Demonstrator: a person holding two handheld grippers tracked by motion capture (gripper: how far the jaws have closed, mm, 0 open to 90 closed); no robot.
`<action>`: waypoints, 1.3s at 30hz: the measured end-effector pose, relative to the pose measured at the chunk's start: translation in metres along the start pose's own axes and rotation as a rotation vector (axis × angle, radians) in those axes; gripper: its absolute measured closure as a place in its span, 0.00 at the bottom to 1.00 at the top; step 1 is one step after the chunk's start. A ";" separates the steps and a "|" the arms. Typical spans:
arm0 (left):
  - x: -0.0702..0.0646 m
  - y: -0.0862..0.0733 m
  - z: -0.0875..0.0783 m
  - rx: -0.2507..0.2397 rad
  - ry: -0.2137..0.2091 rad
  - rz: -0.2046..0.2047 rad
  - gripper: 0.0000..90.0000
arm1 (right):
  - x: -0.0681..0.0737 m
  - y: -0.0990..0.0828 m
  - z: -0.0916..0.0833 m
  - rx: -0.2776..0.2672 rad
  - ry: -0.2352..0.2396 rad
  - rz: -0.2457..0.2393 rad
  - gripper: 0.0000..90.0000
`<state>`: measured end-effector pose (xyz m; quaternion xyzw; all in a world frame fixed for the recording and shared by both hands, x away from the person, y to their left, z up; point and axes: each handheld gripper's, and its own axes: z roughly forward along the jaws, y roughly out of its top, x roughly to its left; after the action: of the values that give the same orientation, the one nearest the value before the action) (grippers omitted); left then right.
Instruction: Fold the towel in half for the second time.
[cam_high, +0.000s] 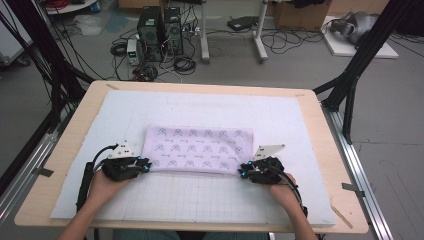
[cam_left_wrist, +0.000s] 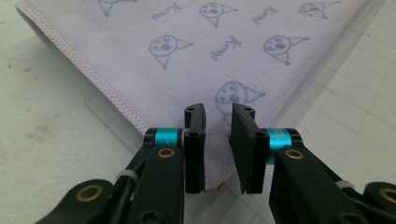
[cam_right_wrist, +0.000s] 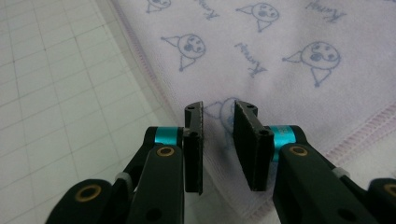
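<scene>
I see a pale lilac towel (cam_high: 198, 149) lying flat, folded into a long rectangle, on the white gridded mat (cam_high: 200, 200), about mid-mat and nearer its front edge than its back. It is printed with rows of small blue cartoon faces and script words, and its hems are stitched in pink.

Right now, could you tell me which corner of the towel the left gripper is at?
The near left corner of the towel: the left gripper has its open jaws straddling it, while the right gripper is at the near right corner.
</scene>
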<state>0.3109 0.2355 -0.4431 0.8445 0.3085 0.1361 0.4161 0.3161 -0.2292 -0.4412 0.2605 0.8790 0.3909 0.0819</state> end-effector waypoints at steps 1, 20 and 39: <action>0.000 0.000 0.000 -0.001 -0.001 -0.001 0.83 | 0.000 -0.001 0.000 -0.004 0.001 0.005 0.81; 0.062 0.075 0.057 -0.063 0.199 -0.155 0.90 | -0.074 0.094 0.058 -0.050 -0.140 0.096 0.90; 0.068 0.062 0.053 -0.082 0.154 -0.233 0.68 | -0.086 0.079 0.048 -0.084 -0.152 0.191 0.61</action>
<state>0.4142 0.2175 -0.4290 0.7724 0.4295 0.1640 0.4383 0.4371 -0.1986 -0.4215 0.3681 0.8244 0.4124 0.1215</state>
